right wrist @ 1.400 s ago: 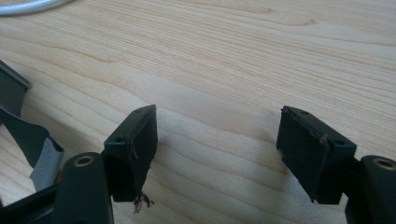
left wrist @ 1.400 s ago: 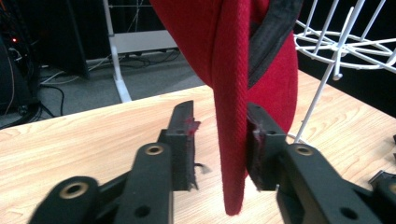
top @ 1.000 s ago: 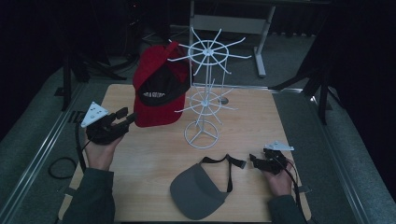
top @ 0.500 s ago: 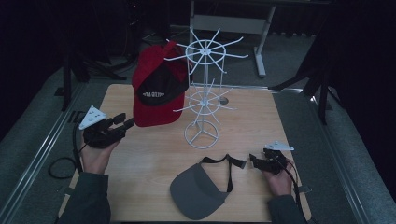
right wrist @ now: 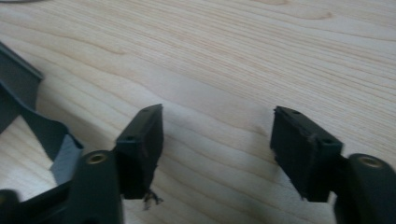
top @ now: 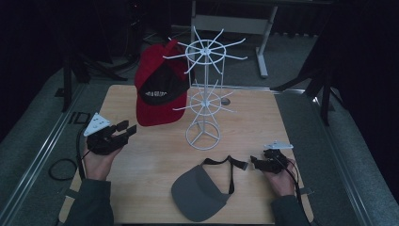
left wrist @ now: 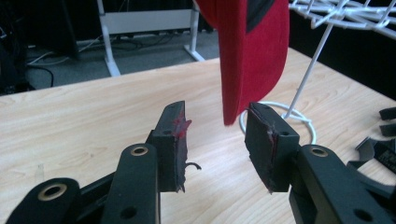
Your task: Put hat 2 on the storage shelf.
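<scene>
A red cap (top: 157, 89) with a black front panel hangs from an arm of the white wire rack (top: 204, 96), its brim pointing down. My left gripper (top: 126, 129) is open just left of and below the brim. In the left gripper view the brim (left wrist: 247, 51) hangs just beyond the open jaws of this gripper (left wrist: 215, 135), untouched. A grey visor (top: 200, 193) lies on the table near the front, its black strap (top: 230, 165) reaching toward my right gripper (top: 254, 163). This gripper (right wrist: 217, 140) is open over bare wood; its jaws have just been closing, with nothing between them.
The rack's ring base (left wrist: 299, 116) stands mid-table, with upper and lower tiers of thin arms spreading outward. The wooden table (top: 263, 117) has dark floor on all sides. A metal table frame (top: 263, 28) stands behind. The visor strap (right wrist: 28, 107) lies left of the right jaws.
The left gripper has drawn back a little from the red cap toward the person. The cap has swung and now hangs straighter on the rack. The right hand has stayed put.
</scene>
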{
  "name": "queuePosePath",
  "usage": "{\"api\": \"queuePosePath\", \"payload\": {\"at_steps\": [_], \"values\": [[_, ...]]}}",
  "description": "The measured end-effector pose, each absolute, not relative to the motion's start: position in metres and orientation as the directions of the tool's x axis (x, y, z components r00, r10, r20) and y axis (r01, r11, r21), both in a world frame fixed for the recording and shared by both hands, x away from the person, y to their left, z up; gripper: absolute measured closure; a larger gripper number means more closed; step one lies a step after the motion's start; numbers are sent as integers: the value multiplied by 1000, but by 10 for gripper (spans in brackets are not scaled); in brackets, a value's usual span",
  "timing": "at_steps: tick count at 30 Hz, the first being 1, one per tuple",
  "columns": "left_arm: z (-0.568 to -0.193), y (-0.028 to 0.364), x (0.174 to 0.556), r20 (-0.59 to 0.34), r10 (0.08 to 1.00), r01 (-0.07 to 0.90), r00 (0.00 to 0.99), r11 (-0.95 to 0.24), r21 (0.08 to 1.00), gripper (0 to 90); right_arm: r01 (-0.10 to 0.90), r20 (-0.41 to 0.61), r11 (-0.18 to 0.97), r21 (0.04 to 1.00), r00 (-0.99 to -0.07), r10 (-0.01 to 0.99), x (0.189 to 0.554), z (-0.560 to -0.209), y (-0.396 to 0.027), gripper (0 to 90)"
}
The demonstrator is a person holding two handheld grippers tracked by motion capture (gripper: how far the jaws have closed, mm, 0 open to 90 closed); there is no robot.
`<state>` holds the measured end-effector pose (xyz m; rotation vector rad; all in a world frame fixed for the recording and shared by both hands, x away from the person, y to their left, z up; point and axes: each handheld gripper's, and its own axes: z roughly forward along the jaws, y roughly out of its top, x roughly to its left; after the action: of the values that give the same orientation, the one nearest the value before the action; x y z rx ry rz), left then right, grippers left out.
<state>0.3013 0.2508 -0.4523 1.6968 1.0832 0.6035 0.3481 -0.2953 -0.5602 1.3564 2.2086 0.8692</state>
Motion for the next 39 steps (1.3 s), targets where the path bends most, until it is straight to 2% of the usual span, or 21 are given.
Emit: {"api": "queuePosePath", "payload": {"at_steps": [7, 14, 19, 23, 29, 39], "values": [[-463, 247, 301, -76, 876, 397, 477, -137, 908, 580, 640, -52, 373, 671, -462, 885, 347, -556, -285, 454], [-471, 245, 302, -70, 879, 403, 473, -144, 904, 571, 609, -75, 400, 685, -487, 870, 343, -547, -275, 471], [-476, 243, 304, -73, 876, 419, 477, -153, 895, 570, 601, -47, 394, 695, -510, 859, 341, -540, -272, 481], [-479, 242, 305, -78, 875, 423, 479, -152, 893, 564, 593, -28, 402, 698, -538, 842, 339, -536, -265, 478], [-483, 244, 302, -78, 877, 430, 474, -153, 890, 564, 577, -13, 419, 701, -577, 816, 338, -531, -248, 423], [-487, 243, 303, -77, 881, 440, 466, -155, 884, 559, 566, -3, 449, 691, -619, 785, 337, -523, -231, 417]]}}
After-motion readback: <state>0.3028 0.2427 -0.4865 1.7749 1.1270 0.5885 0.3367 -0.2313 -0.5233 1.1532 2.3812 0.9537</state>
